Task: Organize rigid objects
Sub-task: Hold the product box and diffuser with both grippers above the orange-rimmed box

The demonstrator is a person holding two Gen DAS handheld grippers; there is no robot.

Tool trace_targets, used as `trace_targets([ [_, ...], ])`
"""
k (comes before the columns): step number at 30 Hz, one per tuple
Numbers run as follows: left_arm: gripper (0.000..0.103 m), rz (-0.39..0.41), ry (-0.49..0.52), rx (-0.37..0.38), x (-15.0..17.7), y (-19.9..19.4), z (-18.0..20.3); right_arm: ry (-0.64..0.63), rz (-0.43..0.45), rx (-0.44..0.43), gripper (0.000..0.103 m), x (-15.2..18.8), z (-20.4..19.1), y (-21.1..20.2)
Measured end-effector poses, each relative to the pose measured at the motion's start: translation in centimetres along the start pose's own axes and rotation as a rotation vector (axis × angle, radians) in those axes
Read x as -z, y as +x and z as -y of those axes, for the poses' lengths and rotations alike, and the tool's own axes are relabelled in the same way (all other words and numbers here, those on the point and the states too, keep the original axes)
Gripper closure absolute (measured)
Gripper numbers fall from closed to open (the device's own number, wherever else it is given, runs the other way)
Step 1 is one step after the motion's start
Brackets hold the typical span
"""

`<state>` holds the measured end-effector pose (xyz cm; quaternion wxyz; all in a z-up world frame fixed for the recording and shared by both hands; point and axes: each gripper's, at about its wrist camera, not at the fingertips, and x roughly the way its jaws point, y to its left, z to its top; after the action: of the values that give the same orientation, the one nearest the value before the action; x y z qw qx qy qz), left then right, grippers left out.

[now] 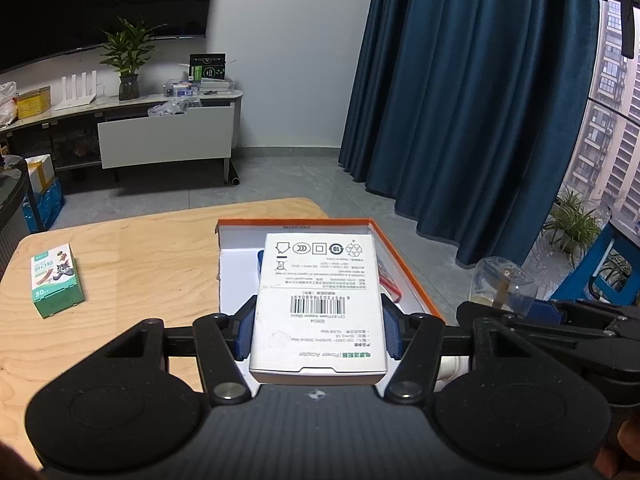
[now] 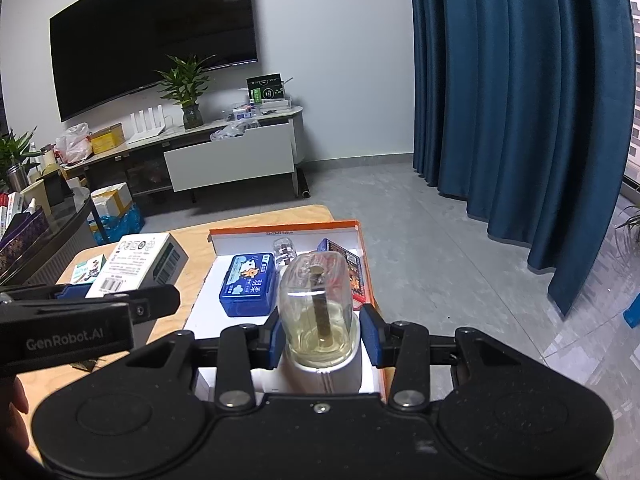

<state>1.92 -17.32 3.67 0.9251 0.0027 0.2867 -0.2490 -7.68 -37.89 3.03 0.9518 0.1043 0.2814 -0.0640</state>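
My left gripper [image 1: 318,332] is shut on a white power-adapter box [image 1: 320,308] and holds it above the orange-rimmed white tray [image 1: 404,264]; the box also shows in the right wrist view [image 2: 136,266]. My right gripper [image 2: 320,336] is shut on a clear glass jar [image 2: 316,304] with a white base, held over the tray's [image 2: 362,236] near right part. The jar shows at the right in the left wrist view [image 1: 500,280]. In the tray lie a blue case [image 2: 248,284], a small clear bottle [image 2: 285,254] and a dark printed box [image 2: 348,268].
A green cartoon box [image 1: 56,280] lies on the wooden table [image 1: 140,264] at the left. Behind the table are grey floor, a TV cabinet [image 2: 224,152] and blue curtains [image 2: 520,120]. A cluttered side table [image 2: 48,216] stands at the left.
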Motion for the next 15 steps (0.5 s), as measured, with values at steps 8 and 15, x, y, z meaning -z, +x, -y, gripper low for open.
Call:
trace_targets([
  [8,0.043,-0.004,-0.002,-0.002,-0.11,0.19,0.1,-0.007,0.003,-0.004,0.054,-0.07,0.38,-0.13],
  [15,0.043,-0.006,0.0,-0.002,-0.28,0.3,0.06,-0.014,-0.006,-0.002,0.054,-0.37,0.02,0.29],
])
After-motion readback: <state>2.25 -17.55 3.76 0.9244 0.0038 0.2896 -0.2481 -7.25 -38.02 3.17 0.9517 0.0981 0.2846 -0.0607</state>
